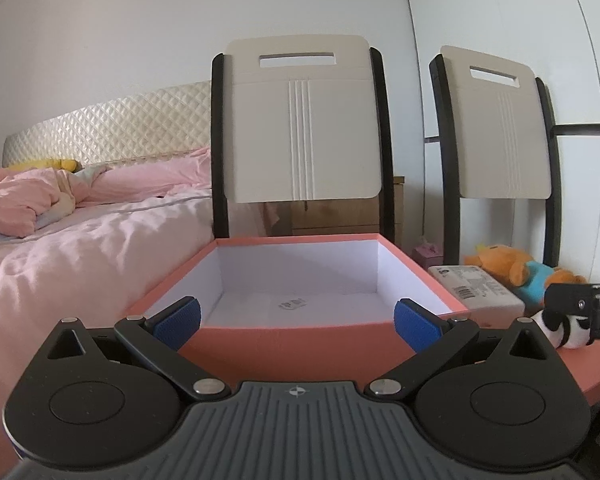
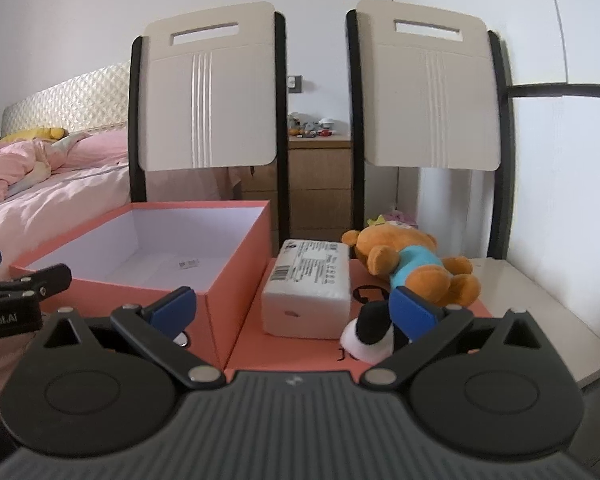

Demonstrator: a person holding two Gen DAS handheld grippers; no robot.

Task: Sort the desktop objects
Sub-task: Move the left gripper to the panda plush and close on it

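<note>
An open salmon-pink box [image 1: 296,340] with a white, empty inside stands in front of my left gripper [image 1: 298,322], which is open and empty at its near wall. In the right wrist view the box [image 2: 236,280] is at the left. A white tissue pack [image 2: 308,292] lies right of it on the pink lid [image 2: 292,354]. An orange plush bear [image 2: 416,268] in a blue shirt lies behind, and a small black-and-white plush [image 2: 370,334] lies near my right fingertip. My right gripper [image 2: 294,306] is open and empty. The tissue pack [image 1: 476,290], bear [image 1: 516,266] and small plush [image 1: 560,326] show at right.
Two cream chairs [image 2: 208,100] [image 2: 432,92] stand behind the table. A bed with pink bedding [image 1: 60,240] is at the left. A wooden drawer unit [image 2: 320,184] stands between the chairs. The beige table edge [image 2: 548,320] is at the right.
</note>
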